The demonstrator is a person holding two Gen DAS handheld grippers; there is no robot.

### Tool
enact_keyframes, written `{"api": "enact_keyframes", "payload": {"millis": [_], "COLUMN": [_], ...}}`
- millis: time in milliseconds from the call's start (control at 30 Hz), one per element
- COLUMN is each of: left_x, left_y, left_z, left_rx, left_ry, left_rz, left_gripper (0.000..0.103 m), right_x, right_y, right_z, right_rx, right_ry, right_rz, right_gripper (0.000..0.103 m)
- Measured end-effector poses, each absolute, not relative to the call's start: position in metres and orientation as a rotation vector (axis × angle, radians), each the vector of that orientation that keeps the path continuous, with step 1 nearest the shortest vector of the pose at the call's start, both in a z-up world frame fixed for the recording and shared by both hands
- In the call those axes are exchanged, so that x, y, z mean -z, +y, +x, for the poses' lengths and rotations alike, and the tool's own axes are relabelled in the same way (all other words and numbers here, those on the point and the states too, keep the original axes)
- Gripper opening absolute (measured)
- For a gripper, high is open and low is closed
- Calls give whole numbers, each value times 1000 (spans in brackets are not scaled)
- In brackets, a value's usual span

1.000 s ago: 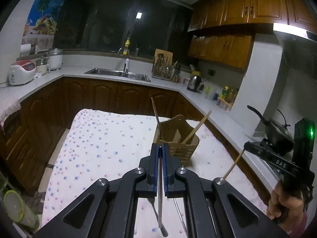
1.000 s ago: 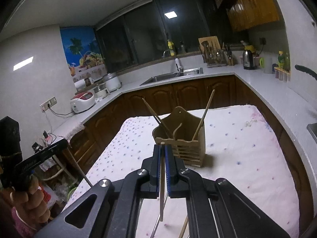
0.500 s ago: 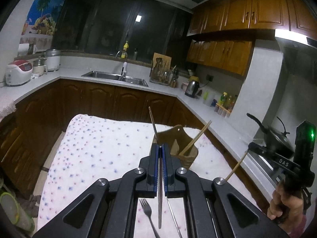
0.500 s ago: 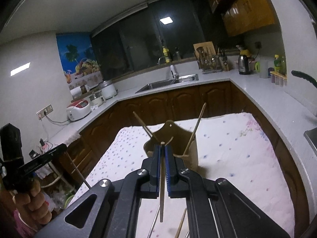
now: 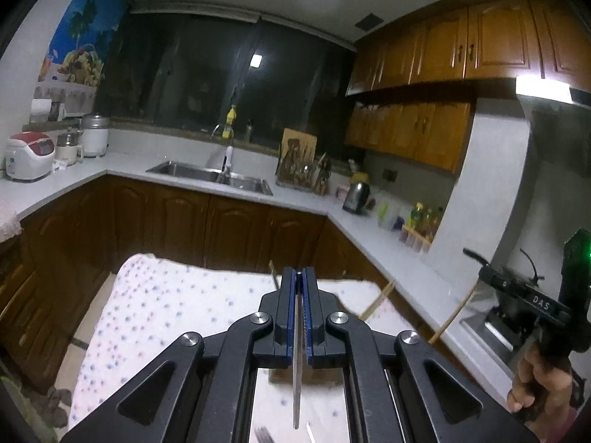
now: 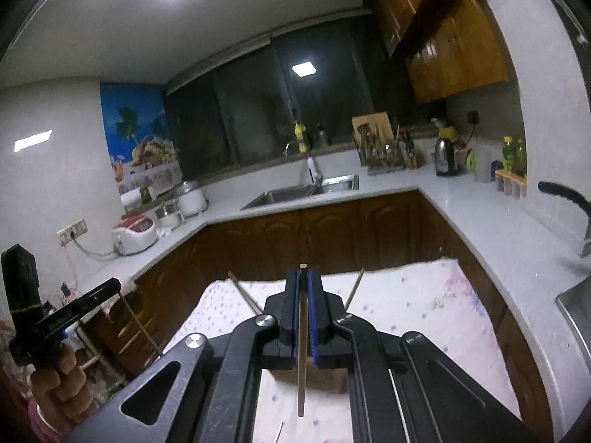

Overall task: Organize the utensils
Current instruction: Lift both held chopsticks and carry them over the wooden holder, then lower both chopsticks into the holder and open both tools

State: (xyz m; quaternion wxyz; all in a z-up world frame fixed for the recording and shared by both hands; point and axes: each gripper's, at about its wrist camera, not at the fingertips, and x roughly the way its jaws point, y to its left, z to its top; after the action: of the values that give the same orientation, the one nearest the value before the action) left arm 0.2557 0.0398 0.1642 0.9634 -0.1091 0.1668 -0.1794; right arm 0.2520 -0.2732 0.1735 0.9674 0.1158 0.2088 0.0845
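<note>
Gripping a thin metal utensil (image 5: pixel 296 369) in my left gripper (image 5: pixel 299 288), jaws clamped; right gripper (image 6: pixel 303 288) pinches a wooden chopstick (image 6: pixel 301 350). Both hover above the wooden holder (image 6: pixel 310 382) on the dotted cloth (image 5: pixel 166 313).

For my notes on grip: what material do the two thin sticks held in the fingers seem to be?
The left stick looks like metal: flat, grey, dull sheen, though blurred. The right stick looks like bare wood or bamboo: round, pale tan, matte.
</note>
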Motion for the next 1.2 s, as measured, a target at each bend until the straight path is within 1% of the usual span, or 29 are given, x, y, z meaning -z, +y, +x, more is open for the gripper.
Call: {"api": "enact_keyframes", "payload": {"millis": [300, 433, 600, 800, 1000, 1200], "left_x": [-168, -156, -134, -94, -54, -42], "left_y": [31, 23, 10, -1, -2, -7], "left_z": [302, 325, 361, 397, 418, 427], "left_rx": [378, 370, 357, 330, 289, 276], "left_ry": [260, 227, 239, 267, 326, 364], "left_rz": [-238, -246, -274, -329, -392, -402], "left_gripper": [1, 2, 2, 2, 1, 2], "right_x": [-193, -196, -189, -161, -121, -91], "right_y": [-279, -282, -284, -290, -299, -303], "right_z": [283, 304, 326, 340, 348, 353], "right_rx": [-153, -144, -132, -123, -102, -78], "right_ry": [365, 345, 347, 362, 402, 450], "right_rz": [228, 225, 223, 258, 321, 361], "right_gripper": [5, 5, 5, 5, 5, 5]}}
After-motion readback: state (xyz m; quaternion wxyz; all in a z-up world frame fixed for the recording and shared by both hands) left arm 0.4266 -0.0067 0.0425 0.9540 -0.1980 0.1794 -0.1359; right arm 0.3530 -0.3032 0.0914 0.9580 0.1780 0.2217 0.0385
